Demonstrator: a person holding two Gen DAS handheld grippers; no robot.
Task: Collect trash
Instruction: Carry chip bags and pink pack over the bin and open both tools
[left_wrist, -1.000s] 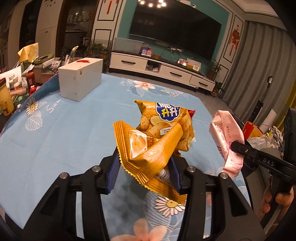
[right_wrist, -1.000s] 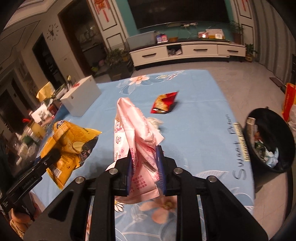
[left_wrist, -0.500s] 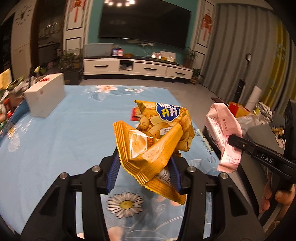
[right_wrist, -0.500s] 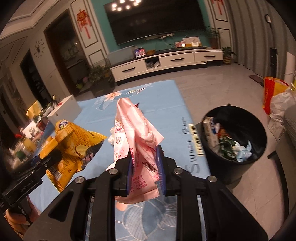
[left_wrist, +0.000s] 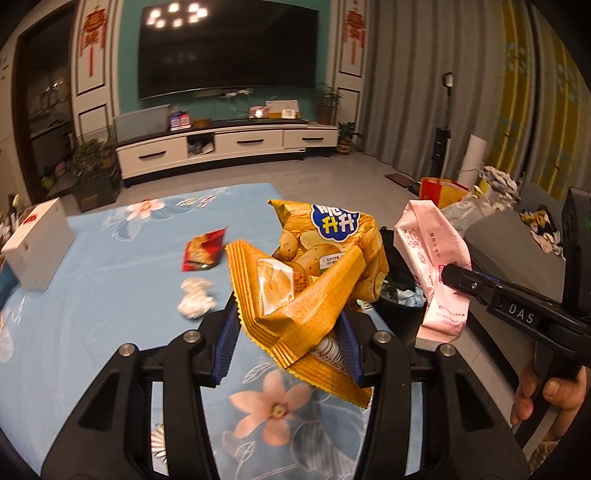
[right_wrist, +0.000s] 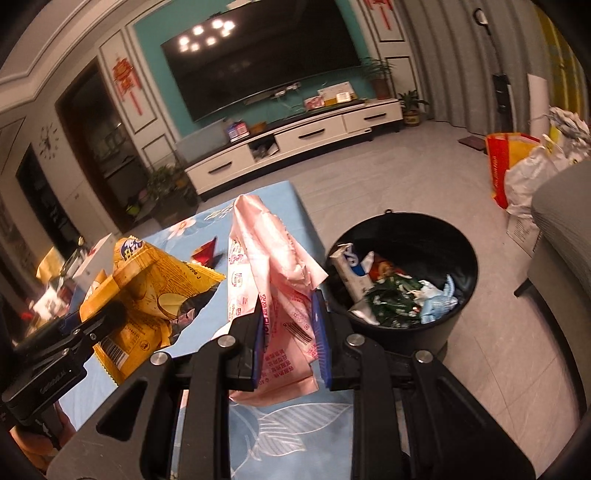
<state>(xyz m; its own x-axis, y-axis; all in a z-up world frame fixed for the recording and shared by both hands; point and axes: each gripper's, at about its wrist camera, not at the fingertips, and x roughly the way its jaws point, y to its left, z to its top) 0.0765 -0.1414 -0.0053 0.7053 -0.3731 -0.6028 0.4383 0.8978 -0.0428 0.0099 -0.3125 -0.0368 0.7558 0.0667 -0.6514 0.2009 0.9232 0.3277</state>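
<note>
Left gripper (left_wrist: 288, 347): jaws clamped on a crumpled yellow chip bag (left_wrist: 314, 291), which rises above the blue pads and fills the middle of the left wrist view. Its lower edge hides a small white item wedged against the right pad; what that is cannot be made out.

Right gripper (right_wrist: 290, 339): jaws clenched narrowly on a pink wrapper (right_wrist: 273, 288), held upright between the pads, its tail hanging below them.

Table, blue floral cloth (left_wrist: 110, 288): a red wrapper (left_wrist: 203, 251) and a crumpled white wad (left_wrist: 195, 297) lie beyond the left gripper, near each other; a white box (left_wrist: 37, 247) stands at the far left edge.

Black bin (right_wrist: 402, 280): on the floor just beside the table's edge, to the right of the pink wrapper, already holding a carton and mixed scraps. In the left wrist view the chip bag and pink wrapper cover most of it.

Person: fingers (left_wrist: 546, 402) around the right gripper's handle, cut off by the frame.
</note>
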